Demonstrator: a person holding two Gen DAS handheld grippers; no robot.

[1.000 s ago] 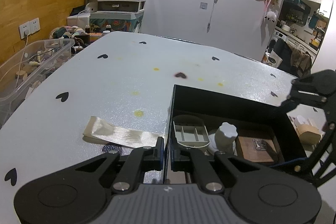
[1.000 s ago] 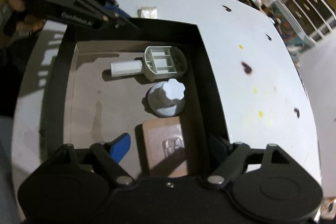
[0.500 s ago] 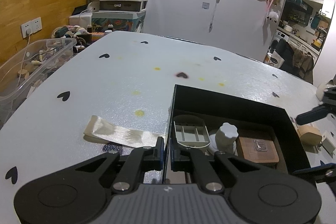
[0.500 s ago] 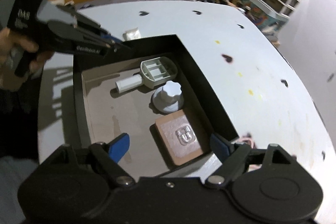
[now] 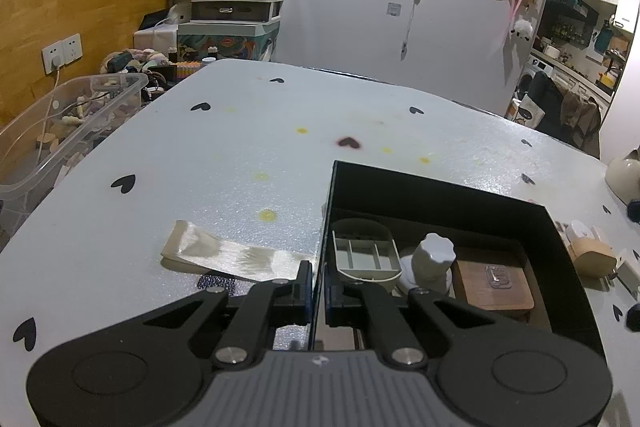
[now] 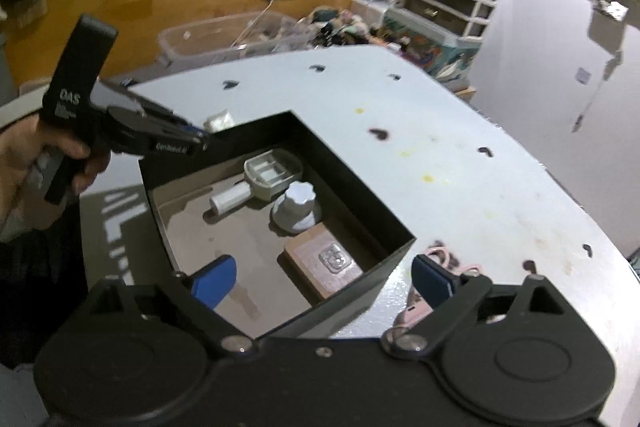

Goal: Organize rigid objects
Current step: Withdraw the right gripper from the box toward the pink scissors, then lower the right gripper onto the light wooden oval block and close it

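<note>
though hidden elsewhere, pink scissors (image 6: 440,259) beside box (image 6: 360,187)

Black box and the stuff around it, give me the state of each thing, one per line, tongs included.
Black box: open-topped, on the table.
Scoop: lying inside the box.
Knob: upright inside the box.
Wooden block: flat inside the box.
Left tongs: shut on the box wall.
Right tongs: opening, nothing held.
Ribbon: flat on the table.

In the box (image 5: 436,193) on the table (image 5: 224,155) lie scoop (image 5: 364,254), knob (image 5: 434,261), block (image 5: 494,285) (left to right).
</note>
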